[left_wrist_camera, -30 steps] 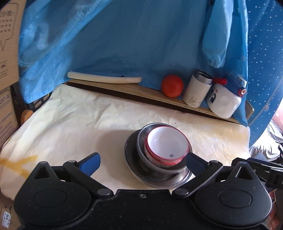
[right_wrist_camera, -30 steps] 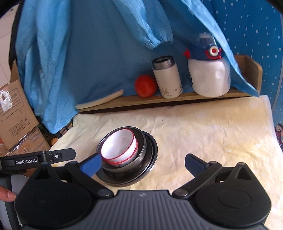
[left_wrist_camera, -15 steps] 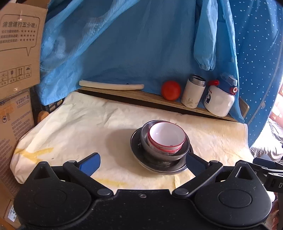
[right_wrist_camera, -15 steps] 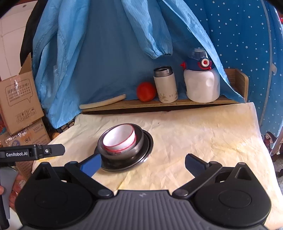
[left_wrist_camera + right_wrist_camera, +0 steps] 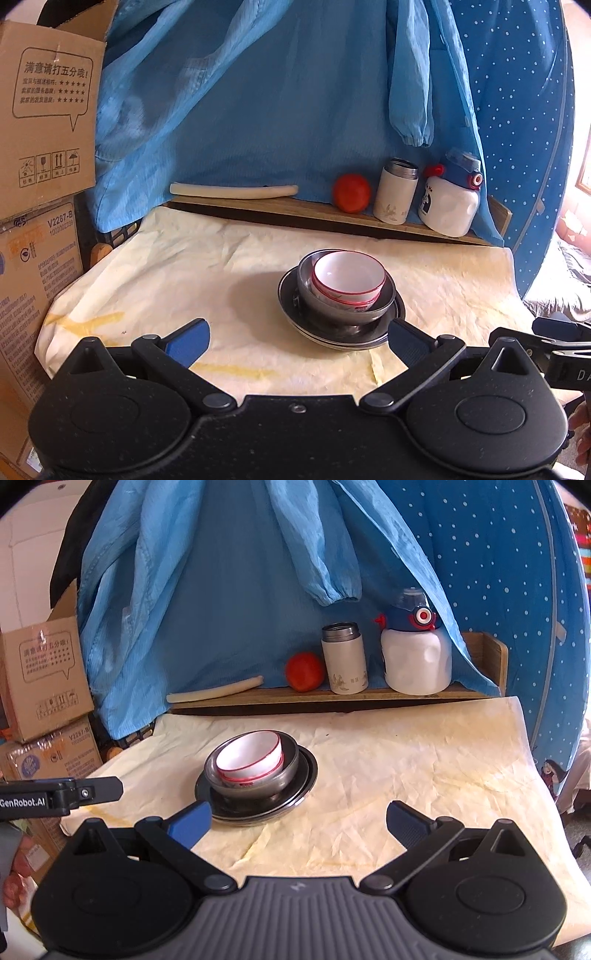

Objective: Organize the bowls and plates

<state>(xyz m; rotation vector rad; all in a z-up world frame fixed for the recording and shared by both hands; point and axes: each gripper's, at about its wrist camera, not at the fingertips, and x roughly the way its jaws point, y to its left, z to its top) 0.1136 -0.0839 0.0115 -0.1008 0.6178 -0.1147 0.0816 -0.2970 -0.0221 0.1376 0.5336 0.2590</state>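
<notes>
A white bowl with a red rim [image 5: 347,275] [image 5: 249,756] sits tilted on another like it, inside a steel bowl [image 5: 341,306] [image 5: 258,781] on a dark steel plate [image 5: 295,319] [image 5: 308,771], mid-table on a cream cloth. My left gripper [image 5: 298,341] is open and empty, held back near the front edge, the stack just ahead of its right finger. My right gripper [image 5: 299,821] is open and empty, the stack ahead of its left finger.
A wooden shelf [image 5: 332,696] at the back holds a white stick [image 5: 232,190], a tomato [image 5: 351,192], a white flask [image 5: 394,195] and a white-and-blue bottle [image 5: 450,199]. Blue cloth hangs behind. Cardboard boxes [image 5: 40,118] stand at the left. The cloth [image 5: 424,768] ends at the table's right edge.
Both grippers have pulled back and up from the stack, which now looks smaller and farther away. The stack has not moved. Both stay open.
</notes>
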